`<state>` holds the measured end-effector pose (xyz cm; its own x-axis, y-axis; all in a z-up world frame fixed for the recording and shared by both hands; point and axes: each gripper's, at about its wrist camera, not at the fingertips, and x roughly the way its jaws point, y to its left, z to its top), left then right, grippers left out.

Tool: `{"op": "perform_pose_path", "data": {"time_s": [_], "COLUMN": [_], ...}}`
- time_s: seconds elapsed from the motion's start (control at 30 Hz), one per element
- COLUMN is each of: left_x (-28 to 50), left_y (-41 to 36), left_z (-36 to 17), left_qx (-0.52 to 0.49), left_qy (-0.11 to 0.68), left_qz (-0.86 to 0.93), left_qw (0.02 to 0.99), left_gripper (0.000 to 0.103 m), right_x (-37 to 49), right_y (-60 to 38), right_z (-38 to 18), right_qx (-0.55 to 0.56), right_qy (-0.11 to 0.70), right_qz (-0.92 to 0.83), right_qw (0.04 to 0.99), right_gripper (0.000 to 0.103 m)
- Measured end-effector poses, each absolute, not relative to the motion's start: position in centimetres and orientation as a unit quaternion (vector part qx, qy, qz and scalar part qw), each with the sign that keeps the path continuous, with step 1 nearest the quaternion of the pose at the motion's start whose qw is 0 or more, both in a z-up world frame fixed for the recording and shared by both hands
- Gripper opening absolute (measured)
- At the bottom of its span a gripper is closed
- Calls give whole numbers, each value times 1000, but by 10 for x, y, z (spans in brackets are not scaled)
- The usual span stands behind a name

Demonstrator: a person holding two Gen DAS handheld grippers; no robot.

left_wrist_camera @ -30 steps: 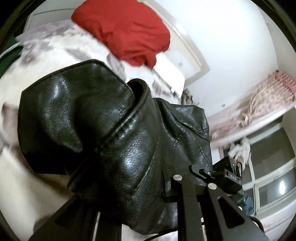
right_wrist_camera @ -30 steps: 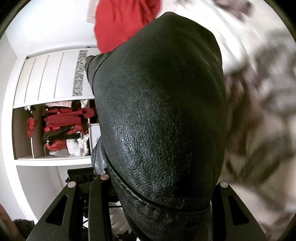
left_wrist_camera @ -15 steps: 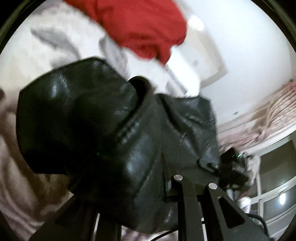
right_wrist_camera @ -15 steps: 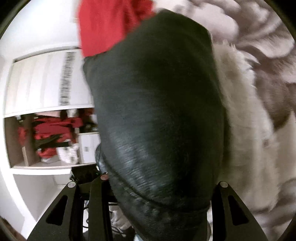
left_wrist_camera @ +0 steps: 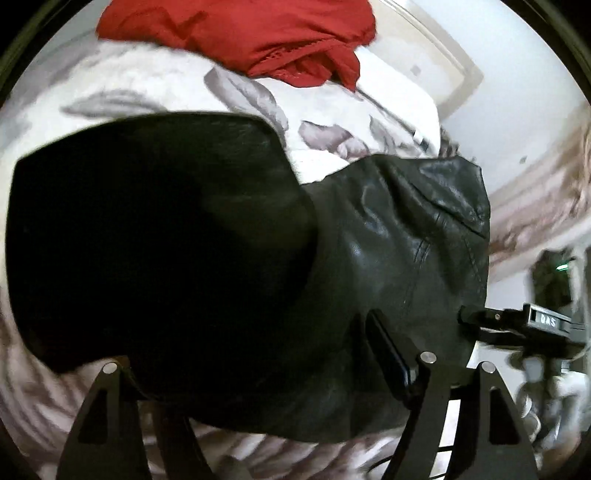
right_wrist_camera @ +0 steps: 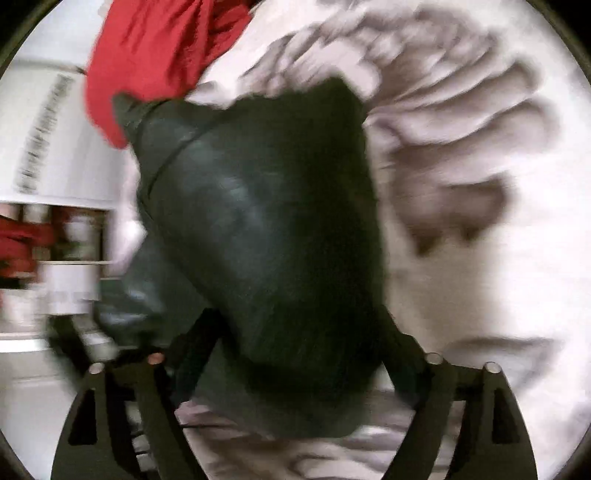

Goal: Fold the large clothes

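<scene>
A black leather jacket (left_wrist_camera: 399,236) fills the left wrist view, bunched over the white and grey patterned bedspread (left_wrist_camera: 332,110). My left gripper (left_wrist_camera: 266,369) has its fingers spread wide, with the jacket lying between and over them. The right wrist view is blurred; the jacket (right_wrist_camera: 266,229) hangs between the wide-set fingers of my right gripper (right_wrist_camera: 288,369). Both sets of fingertips are hidden by leather. My right gripper's body (left_wrist_camera: 543,325) shows at the right of the left wrist view, beside the jacket's edge.
A red garment (left_wrist_camera: 258,33) lies on the bed beyond the jacket, also in the right wrist view (right_wrist_camera: 155,55). A wardrobe with red clothes (right_wrist_camera: 22,236) stands at left. A window with pink curtains (left_wrist_camera: 546,192) is at right.
Both grippers have opened from shut on the jacket to wide apart. The jacket has dropped lower onto the bed and flattened. Both cameras have swung, and the right wrist view is blurred.
</scene>
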<state>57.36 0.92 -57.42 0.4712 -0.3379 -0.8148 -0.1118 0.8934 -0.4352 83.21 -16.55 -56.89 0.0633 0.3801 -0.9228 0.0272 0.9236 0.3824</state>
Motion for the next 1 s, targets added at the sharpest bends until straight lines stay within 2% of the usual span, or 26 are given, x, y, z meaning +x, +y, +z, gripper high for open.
{"op": "perform_pose_path", "data": {"time_s": [0.03,0.1,0.33,0.57,1.0], "left_x": [571,565,535,500,363], "left_y": [6,0,-3,-7,-24], "left_z": [-570,-557,-514,-442,-287], "left_qx": [-191,-137,-29,9,8], "left_qy": [512,507,498,474,445], "left_qz": [-50,-30,12,-2,-22], "left_qw": [836,851,867,880,895], "left_gripper": [88,89,89,89,89], "right_x": [823,812,728,651,475], "right_y": [-160,-147,-121,-100,-86], "right_z": [-556,-534,-505,-442,-252], "right_qx": [104,56,-22,-12,-13], "right_qy": [664,644,591,557,495], "right_qz": [83,30,-80,-105,-113], "right_qw": [736,763,803,824,861], "right_gripper": [87,93,95,95,95]}}
